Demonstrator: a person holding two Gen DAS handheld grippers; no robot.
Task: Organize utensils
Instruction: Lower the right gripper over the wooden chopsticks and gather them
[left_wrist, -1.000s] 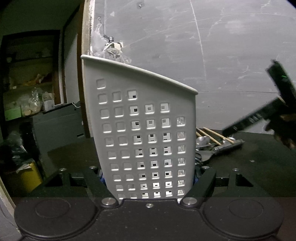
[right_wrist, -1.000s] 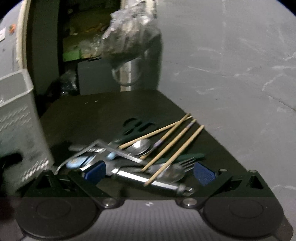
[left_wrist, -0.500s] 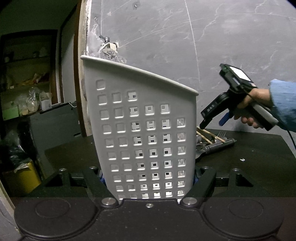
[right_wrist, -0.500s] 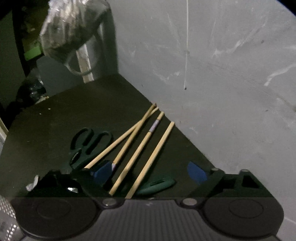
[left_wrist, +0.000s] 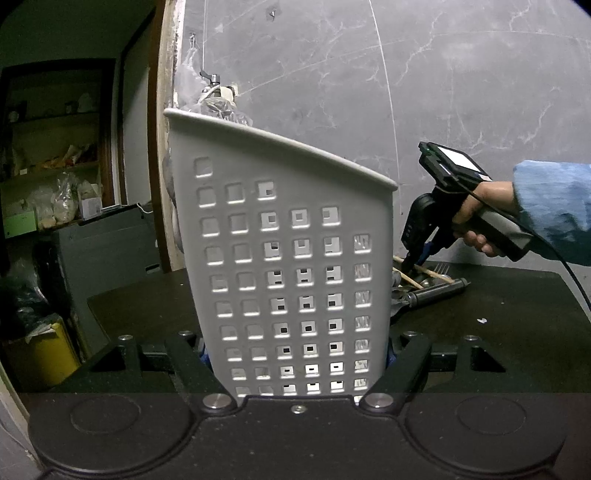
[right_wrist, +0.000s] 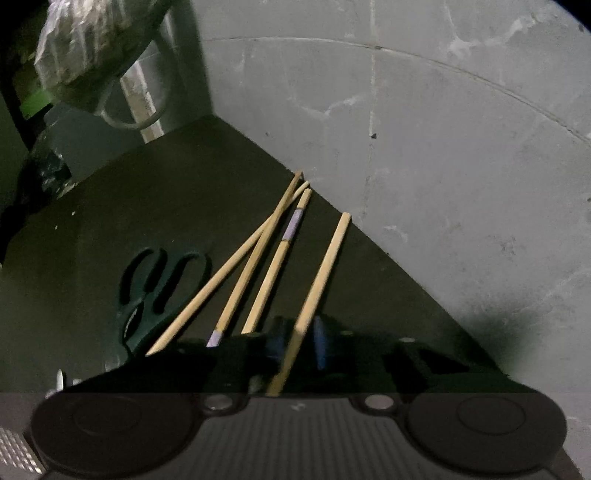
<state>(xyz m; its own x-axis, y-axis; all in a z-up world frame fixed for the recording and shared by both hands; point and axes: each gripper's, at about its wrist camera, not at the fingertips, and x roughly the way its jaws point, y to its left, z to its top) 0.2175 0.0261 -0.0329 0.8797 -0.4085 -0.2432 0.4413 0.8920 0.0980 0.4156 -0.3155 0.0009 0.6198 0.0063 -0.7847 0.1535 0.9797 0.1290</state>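
Note:
A white perforated utensil basket stands on the dark table, and my left gripper is shut on its lower sides. Behind it to the right, a person's hand tips my right gripper down into the utensil pile. In the right wrist view, the right gripper has its blue pads on either side of the rightmost wooden chopstick. Its jaws are closing, and a small gap still shows beside the stick. Three more chopsticks lie to the left of it.
Dark green scissors lie left of the chopsticks. A fork and a dark-handled utensil rest behind the basket. A grey wall borders the table right by the chopsticks. A bagged object hangs at the table's far corner.
The right gripper swung over the pile towards the wall and tipped down. Its jaws went from wide apart to narrow around the rightmost chopstick. The left gripper and basket stayed still.

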